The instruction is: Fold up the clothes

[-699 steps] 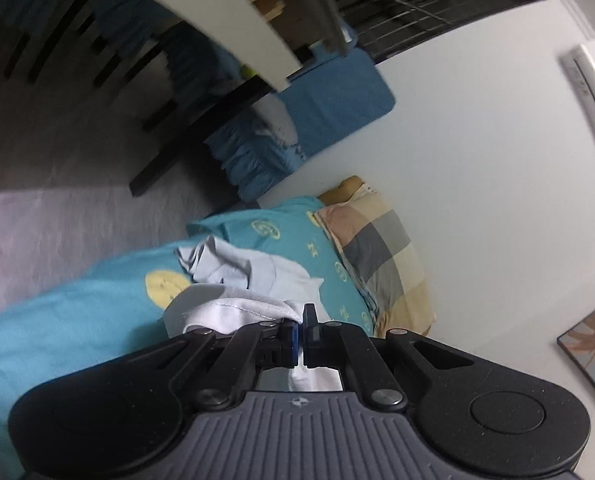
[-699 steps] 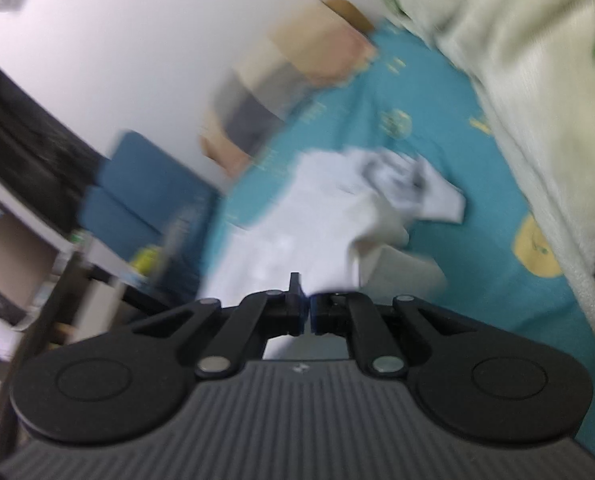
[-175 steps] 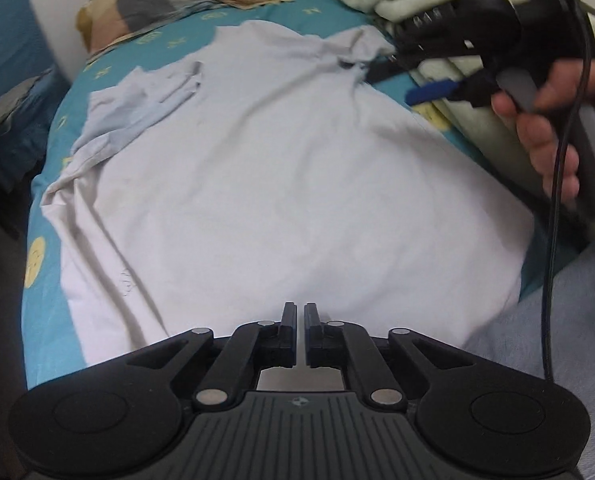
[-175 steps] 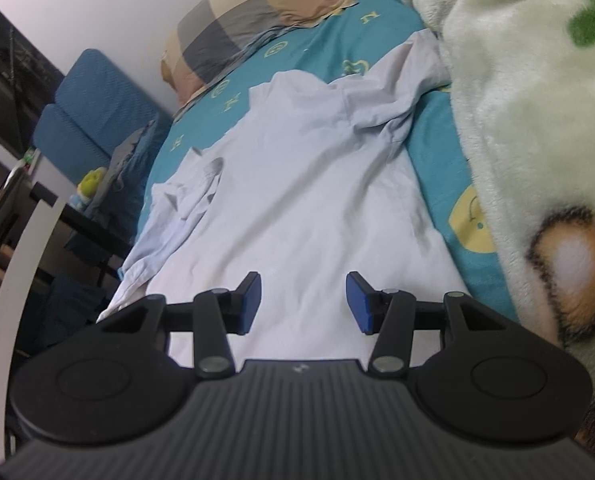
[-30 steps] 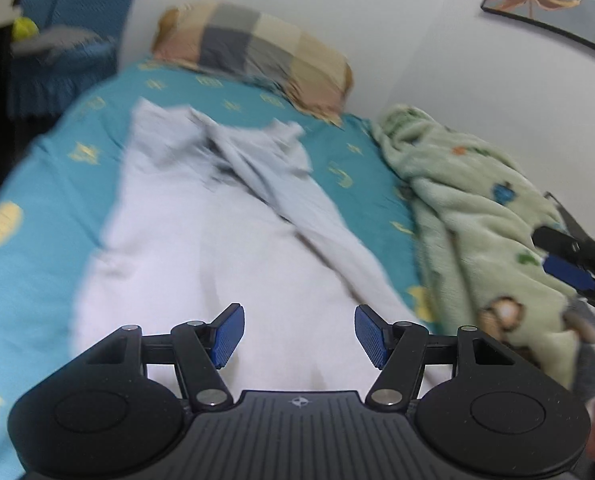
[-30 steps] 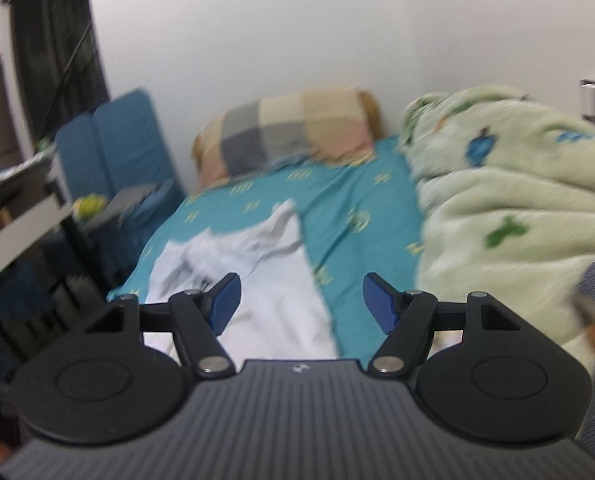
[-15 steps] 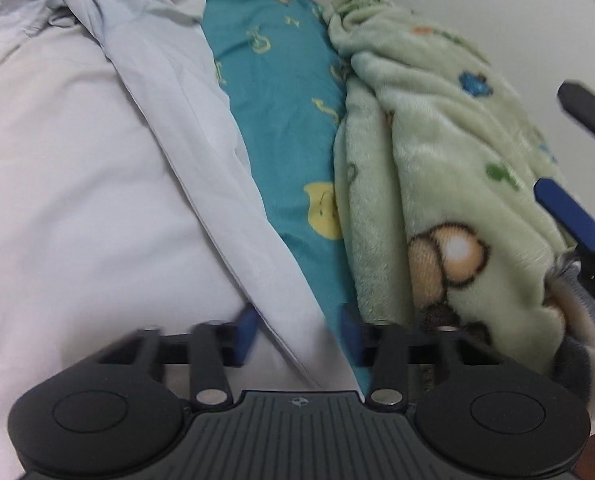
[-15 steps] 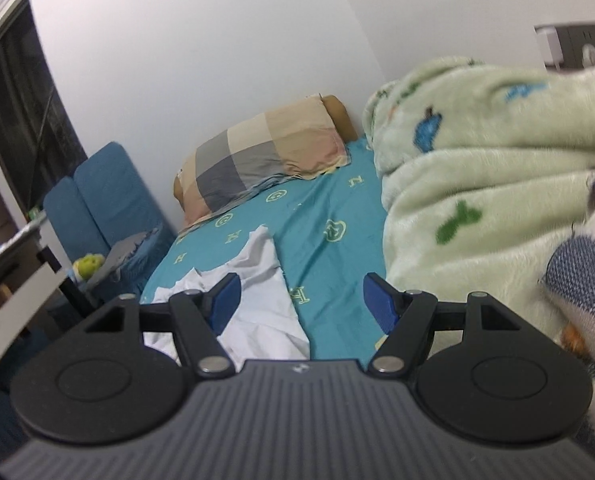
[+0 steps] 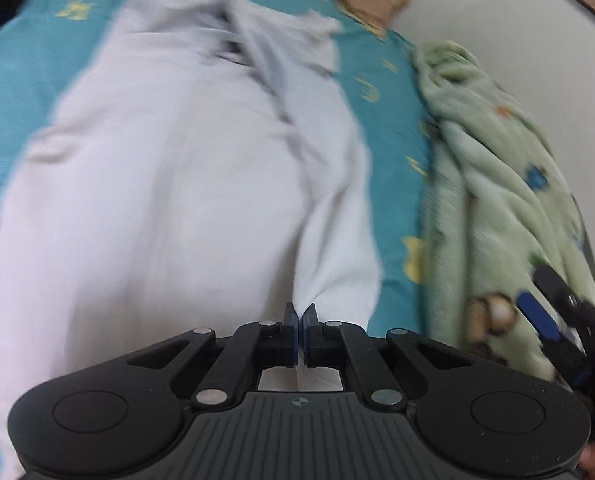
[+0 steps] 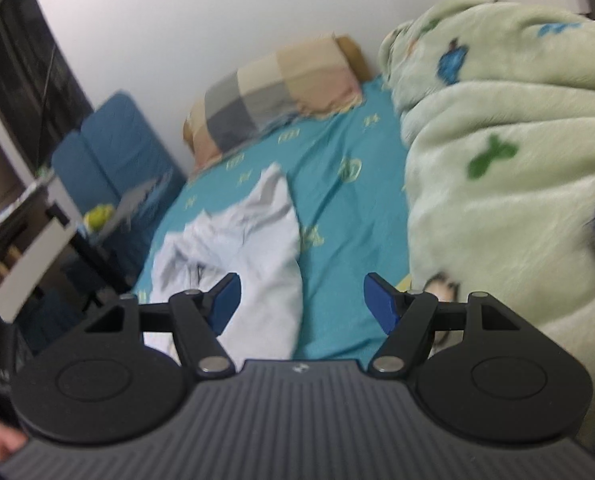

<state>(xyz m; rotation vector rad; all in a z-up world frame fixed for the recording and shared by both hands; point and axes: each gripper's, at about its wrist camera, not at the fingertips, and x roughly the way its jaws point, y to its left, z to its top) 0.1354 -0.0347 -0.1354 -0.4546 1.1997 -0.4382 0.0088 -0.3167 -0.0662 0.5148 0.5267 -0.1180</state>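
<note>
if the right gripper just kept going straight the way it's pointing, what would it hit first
Most likely the teal bedsheet: the open right gripper points at the bare strip between the white shirt and the green blanket. Depth is unclear in this blurred view.

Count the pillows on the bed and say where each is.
1. The checked pillow lies at the head of the bed against the wall, beyond the shirt and left of the blanket. The blanket may hide others.
</note>
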